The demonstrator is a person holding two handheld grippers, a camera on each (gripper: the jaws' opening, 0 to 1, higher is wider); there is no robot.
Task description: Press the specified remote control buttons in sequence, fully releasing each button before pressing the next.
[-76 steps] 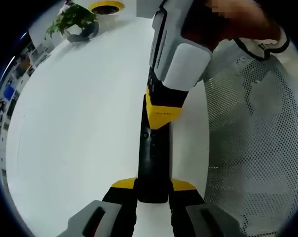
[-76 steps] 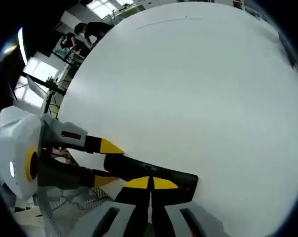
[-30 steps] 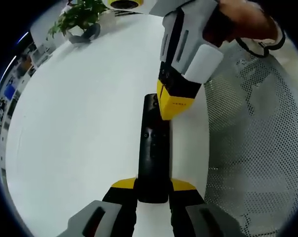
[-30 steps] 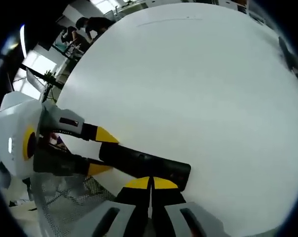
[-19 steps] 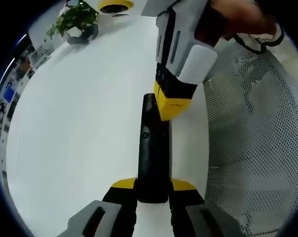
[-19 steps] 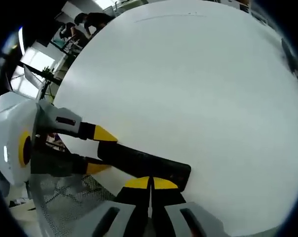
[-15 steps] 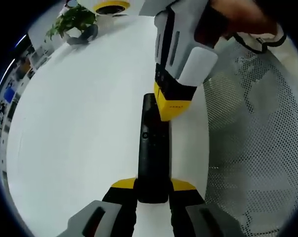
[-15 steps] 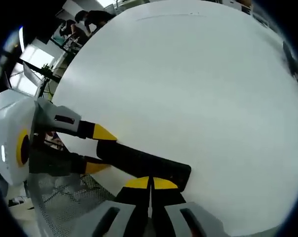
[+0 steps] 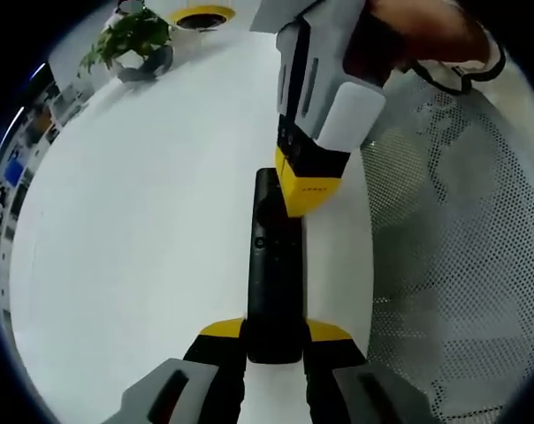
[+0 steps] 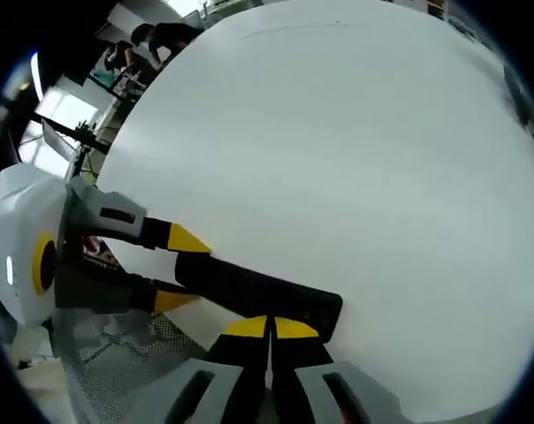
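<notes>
Left gripper (image 9: 273, 340) is clamping the slim, rigid black plastic remote (image 9: 273, 283) by its near end at lower centre, while the closed right gripper (image 9: 307, 201) is pressing its far end; likely light, slippery.

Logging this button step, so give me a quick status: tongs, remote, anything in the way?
Left tongs shut on remote, held over white table. Right tongs shut, tips down at remote's far end. Plant far off, nothing in the way.

The left gripper (image 9: 274, 340) clamps the remote's (image 9: 274, 265) near end on the table (image 9: 134, 230). The right gripper (image 9: 309, 190), from 1 o'clock, rests its closed tips on the remote's far end. A plant (image 9: 130, 40) sits at 11 o'clock.
</notes>
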